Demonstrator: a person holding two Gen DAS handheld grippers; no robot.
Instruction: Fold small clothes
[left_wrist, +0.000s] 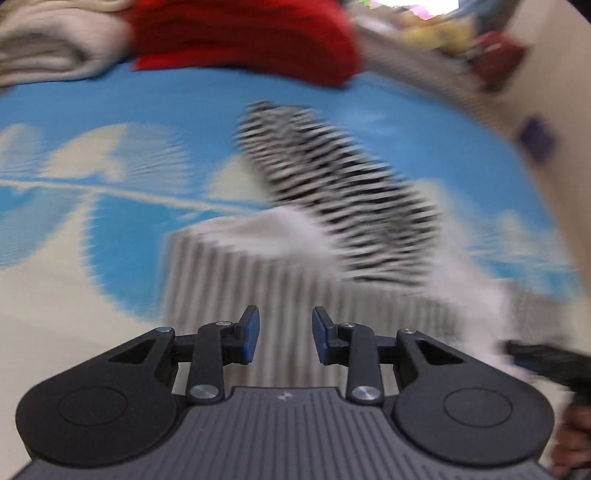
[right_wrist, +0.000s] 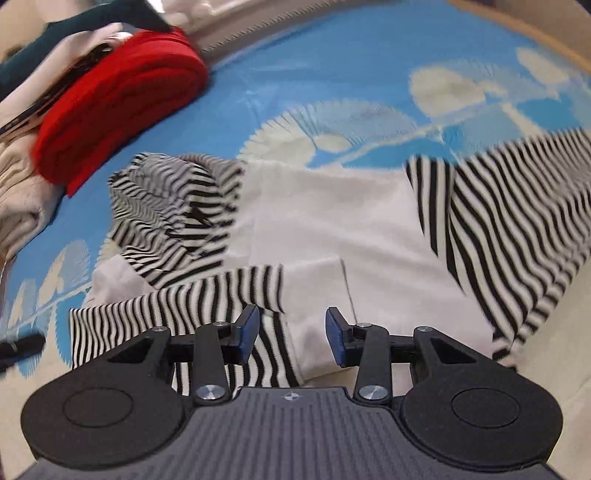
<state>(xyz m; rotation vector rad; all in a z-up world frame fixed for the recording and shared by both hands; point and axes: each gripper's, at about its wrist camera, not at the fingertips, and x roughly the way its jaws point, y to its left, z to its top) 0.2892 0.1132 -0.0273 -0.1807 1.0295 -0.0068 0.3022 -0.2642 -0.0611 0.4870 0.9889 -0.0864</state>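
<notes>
A small garment with a white body (right_wrist: 332, 221) and black-and-white striped sleeves (right_wrist: 173, 206) lies spread on a blue patterned mat (right_wrist: 332, 74). One striped sleeve (right_wrist: 177, 306) is laid across its near edge. My right gripper (right_wrist: 291, 334) is open and empty, low over that near edge. In the blurred left wrist view the same garment (left_wrist: 340, 195) lies ahead, and my left gripper (left_wrist: 285, 334) is open and empty just above its striped hem (left_wrist: 258, 295). The other gripper (left_wrist: 546, 363) shows at the right edge.
A folded red garment (right_wrist: 118, 107) and a beige one (right_wrist: 18, 192) are stacked at the mat's far left; both also show in the left wrist view, red (left_wrist: 240, 37) and beige (left_wrist: 48, 44). A beige patterned cloth (left_wrist: 546, 92) borders the mat.
</notes>
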